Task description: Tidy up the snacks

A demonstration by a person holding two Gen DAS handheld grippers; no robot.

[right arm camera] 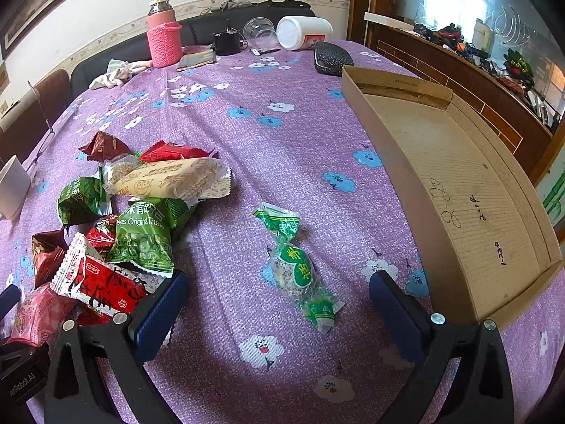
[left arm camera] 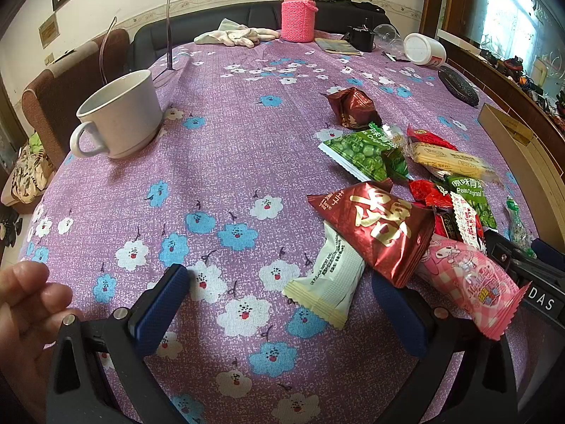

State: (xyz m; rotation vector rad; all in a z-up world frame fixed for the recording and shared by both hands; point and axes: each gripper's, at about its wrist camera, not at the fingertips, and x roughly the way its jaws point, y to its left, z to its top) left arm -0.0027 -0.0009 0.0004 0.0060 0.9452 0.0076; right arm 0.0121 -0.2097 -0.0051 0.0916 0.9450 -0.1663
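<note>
Two crinkly foil packets [left arm camera: 374, 228] overlap beside a flat cardboard tray [right arm camera: 459, 176].

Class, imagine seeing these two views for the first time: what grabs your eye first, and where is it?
A bright heap of snack packets lies on the purple flowered tablecloth, with one green-wrapped sweet lying apart, ahead of the open right gripper. An empty cardboard tray sits at the right, and a white cup stands far left.
</note>
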